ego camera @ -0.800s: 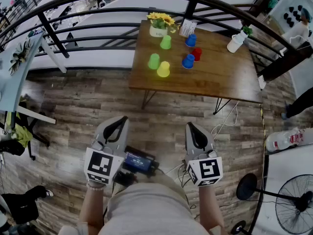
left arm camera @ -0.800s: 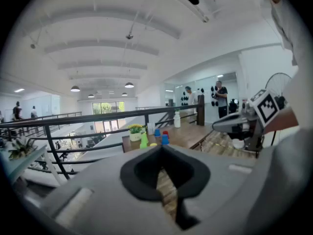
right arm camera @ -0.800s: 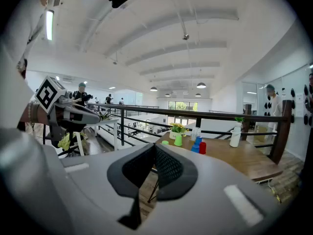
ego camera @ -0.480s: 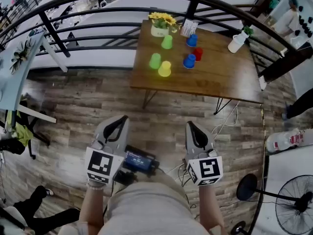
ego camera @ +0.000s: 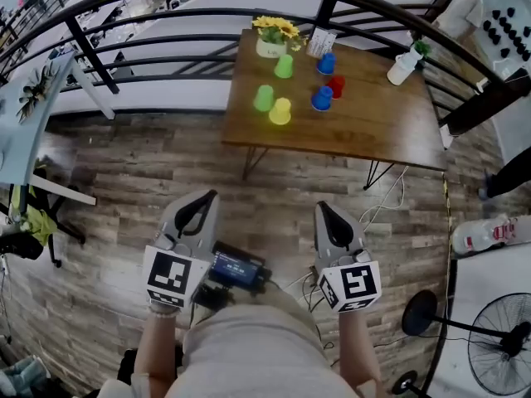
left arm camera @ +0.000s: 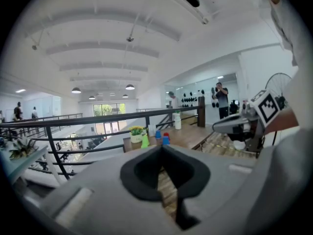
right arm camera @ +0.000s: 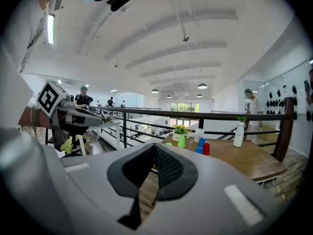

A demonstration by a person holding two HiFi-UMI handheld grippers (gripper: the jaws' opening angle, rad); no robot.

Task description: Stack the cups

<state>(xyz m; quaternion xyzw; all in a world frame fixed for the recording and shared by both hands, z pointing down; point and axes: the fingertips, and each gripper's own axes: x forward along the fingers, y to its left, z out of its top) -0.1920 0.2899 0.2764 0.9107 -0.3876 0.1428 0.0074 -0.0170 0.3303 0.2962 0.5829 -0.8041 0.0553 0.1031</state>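
Several cups stand upside down on the wooden table [ego camera: 373,131] far ahead: a green cup [ego camera: 284,66] by the flowers, a second green cup [ego camera: 264,99], a yellow cup [ego camera: 280,111], two blue cups [ego camera: 327,63] [ego camera: 321,99] and a red cup [ego camera: 335,86]. My left gripper [ego camera: 202,201] and right gripper [ego camera: 325,211] hang side by side over the floor, well short of the table. Both are shut with nothing between the jaws. The left gripper view shows the shut left gripper [left arm camera: 161,148] and the distant cups [left arm camera: 161,138]. In the right gripper view, the right gripper [right arm camera: 155,146] is likewise shut and the cups [right arm camera: 200,145] are small.
A pot of yellow flowers [ego camera: 272,38], a card [ego camera: 318,45] and a white bottle [ego camera: 402,67] also stand on the table. A black railing [ego camera: 166,48] runs behind it. A standing fan [ego camera: 498,347] is at the lower right, and wood-plank floor [ego camera: 149,181] lies between me and the table.
The table sits slightly higher in the head view. A person's legs at the lower left have moved out of sight. Both grippers stay shut in about the same place.
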